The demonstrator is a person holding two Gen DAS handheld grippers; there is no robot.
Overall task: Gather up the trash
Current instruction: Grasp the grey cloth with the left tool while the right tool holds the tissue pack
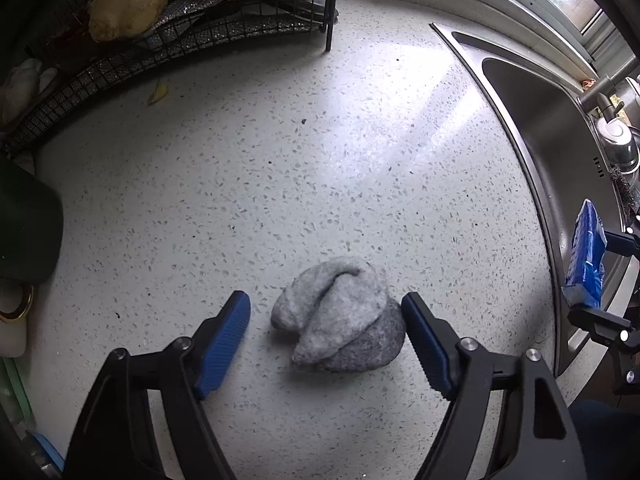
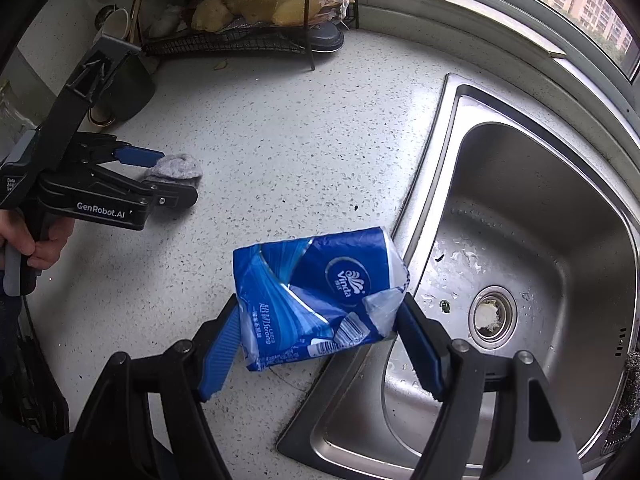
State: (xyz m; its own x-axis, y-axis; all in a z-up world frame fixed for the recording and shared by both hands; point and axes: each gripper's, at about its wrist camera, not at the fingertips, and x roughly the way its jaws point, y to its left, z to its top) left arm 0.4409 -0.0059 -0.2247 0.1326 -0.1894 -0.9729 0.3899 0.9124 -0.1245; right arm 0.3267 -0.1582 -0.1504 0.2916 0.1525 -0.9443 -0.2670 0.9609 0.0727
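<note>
A crumpled grey wad of cloth [image 1: 340, 316] lies on the speckled white counter [image 1: 280, 180]. My left gripper [image 1: 326, 308] straddles it from above. The right pad [image 1: 420, 336] touches the wad's edge, while a gap of counter shows at the left pad [image 1: 228, 336]. The right wrist view shows the same wad [image 2: 178, 168] between the left gripper's [image 2: 176, 176] fingers. My right gripper [image 2: 320, 320] is shut on a crinkled blue Vinda tissue pack [image 2: 316, 292], held over the counter's edge by the sink. The pack [image 1: 586, 256] also shows at the right of the left wrist view.
A steel sink [image 2: 520, 200] with a drain [image 2: 490, 316] takes up the right side. A black wire rack [image 1: 180, 48] holding ginger roots [image 1: 128, 8] stands at the back left. A dark cup [image 1: 24, 232] sits at the left. A small yellow scrap [image 1: 158, 92] lies near the rack.
</note>
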